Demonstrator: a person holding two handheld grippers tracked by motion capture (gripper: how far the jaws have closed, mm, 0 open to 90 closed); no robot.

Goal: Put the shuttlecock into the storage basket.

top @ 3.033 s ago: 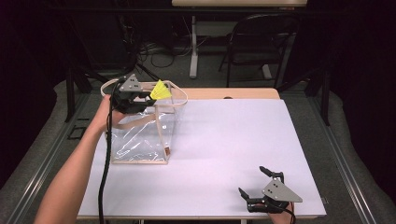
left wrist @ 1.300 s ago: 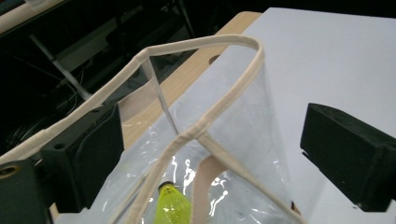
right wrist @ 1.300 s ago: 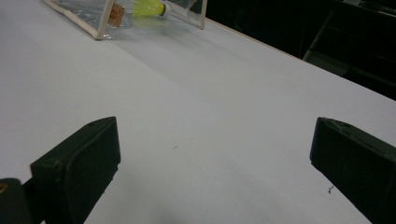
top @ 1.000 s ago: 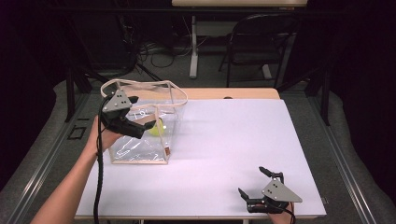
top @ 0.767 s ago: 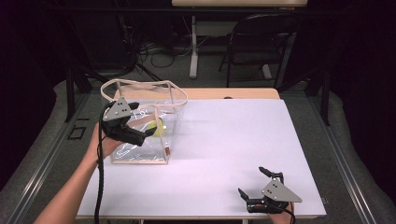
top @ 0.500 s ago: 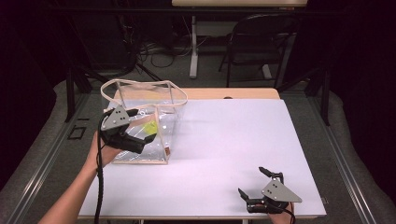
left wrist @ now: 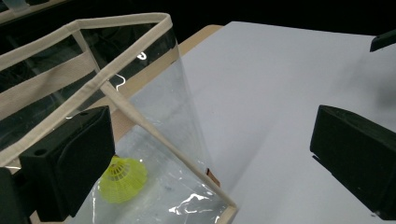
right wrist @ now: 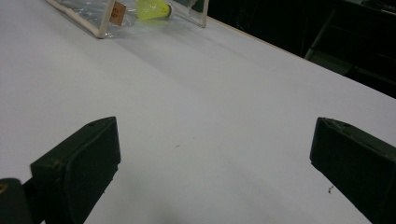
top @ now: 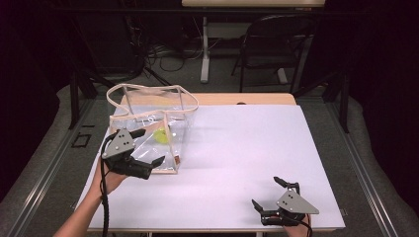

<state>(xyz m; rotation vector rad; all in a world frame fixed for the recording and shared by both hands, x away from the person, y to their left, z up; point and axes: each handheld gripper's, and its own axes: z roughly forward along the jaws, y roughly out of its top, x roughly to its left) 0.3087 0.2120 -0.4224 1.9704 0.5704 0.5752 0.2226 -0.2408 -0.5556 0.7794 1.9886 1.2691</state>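
The yellow shuttlecock (left wrist: 122, 178) lying inside the clear bag (top: 148, 106) on the desk (top: 257, 148) looks featherlight and crushable, best pinched gently by its cork, while both the left gripper (top: 146, 148) and right gripper (top: 271, 193) stand wide and empty.

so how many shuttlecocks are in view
1: a yellow shuttlecock lies on the bottom of the clear bag, near the open left gripper. I see no other.

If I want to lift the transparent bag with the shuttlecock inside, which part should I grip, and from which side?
Probably the beige band around the open top of the transparent bag, at the near corner, coming from above. The band is stiff and narrow enough for the jaws; the clear walls look slippery. The yellow shuttlecock lies loose on the bottom, so lift level.
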